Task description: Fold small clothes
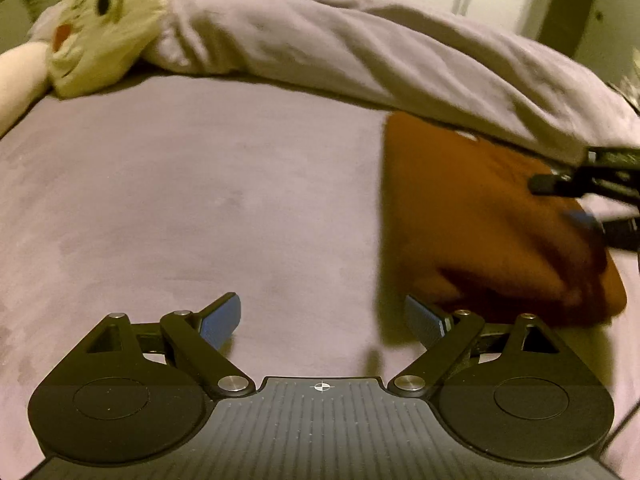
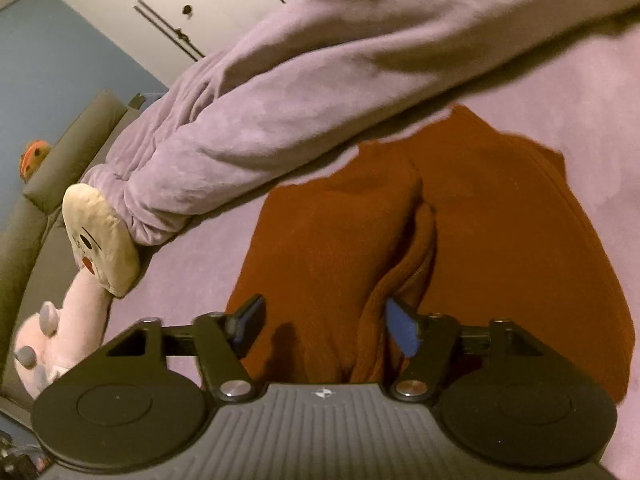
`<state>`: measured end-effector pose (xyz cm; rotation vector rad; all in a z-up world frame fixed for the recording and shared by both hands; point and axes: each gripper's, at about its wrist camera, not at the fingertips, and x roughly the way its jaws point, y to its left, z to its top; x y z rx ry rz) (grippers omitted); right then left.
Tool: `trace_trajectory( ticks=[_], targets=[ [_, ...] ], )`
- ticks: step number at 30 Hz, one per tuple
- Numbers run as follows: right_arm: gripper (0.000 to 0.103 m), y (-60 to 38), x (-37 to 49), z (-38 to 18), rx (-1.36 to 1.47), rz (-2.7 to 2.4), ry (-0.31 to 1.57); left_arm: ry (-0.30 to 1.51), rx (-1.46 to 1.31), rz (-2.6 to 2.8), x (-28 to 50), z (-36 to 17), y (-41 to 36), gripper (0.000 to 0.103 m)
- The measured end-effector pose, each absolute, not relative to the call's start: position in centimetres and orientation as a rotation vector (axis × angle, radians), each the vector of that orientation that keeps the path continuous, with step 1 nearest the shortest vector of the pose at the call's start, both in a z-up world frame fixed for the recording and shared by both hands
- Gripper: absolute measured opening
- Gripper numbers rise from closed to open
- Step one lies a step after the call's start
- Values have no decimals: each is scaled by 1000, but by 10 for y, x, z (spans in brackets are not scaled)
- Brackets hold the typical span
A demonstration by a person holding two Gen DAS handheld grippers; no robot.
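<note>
A rust-orange garment [image 2: 500,240] lies on the lavender bed sheet [image 2: 592,80], with a raised crease of fabric running down its middle. My right gripper [image 2: 326,326] hovers over its near part with the jaws partly apart; the crease sits beside the right blue pad [image 2: 402,330], and nothing is pinched. In the left wrist view the same garment [image 1: 472,200] lies to the right, blurred. My left gripper [image 1: 324,320] stands wide open over the bare sheet [image 1: 200,200] just left of the garment's edge. The right gripper [image 1: 558,200] enters there from the right edge.
A rolled lavender duvet [image 1: 360,40] lies along the far side of the bed, touching the garment's far edge. A cream plush toy [image 1: 104,24] rests at its left end, a pink plush [image 2: 52,332] beside it. A grey padded bolster [image 2: 68,152] and white wardrobe doors [image 2: 180,8] stand beyond.
</note>
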<state>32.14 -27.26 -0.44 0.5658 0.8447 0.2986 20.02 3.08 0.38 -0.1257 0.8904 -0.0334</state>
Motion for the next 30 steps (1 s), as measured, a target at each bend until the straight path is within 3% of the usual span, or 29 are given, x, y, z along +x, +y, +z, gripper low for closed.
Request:
trace_trajectory(
  ticks=[1,3,5,7,12,14,15,16,19,21,26,30],
  targets=[
    [30,-271,323,-3,544,297,838,891,-106,-45,201,2,25,93],
    [31,-274,327,-5,568,296,844,886,-61,-71,201,-1,14,93],
    [43,-278,330,-7,607,312,850,887,-28,-86,202,-4,5,94],
    [65,-279,332,-8,629,341,853,897,-11,-81,205,-9,-1,94],
    [66,-270,341,-12,603,333,876,910,-23,-71,213,-12,-4,93],
    [55,-267,345,-14,605,331,884,918,-28,-63,215,-12,-3,93],
    [38,-264,347,-15,596,330,891,923,-30,-60,215,-13,-3,94],
    [29,-262,350,-16,591,334,897,926,-35,-56,216,-14,-3,94],
    [23,-256,354,-17,554,351,890,937,-44,-54,219,-13,-2,94],
    [22,-240,347,1,351,326,843,934,-35,-45,221,-10,-2,94],
    [21,-241,317,56,38,332,609,891,-38,-47,213,7,-5,94],
    [21,-270,314,59,-106,284,586,858,-37,-80,207,20,-14,94]
  ],
)
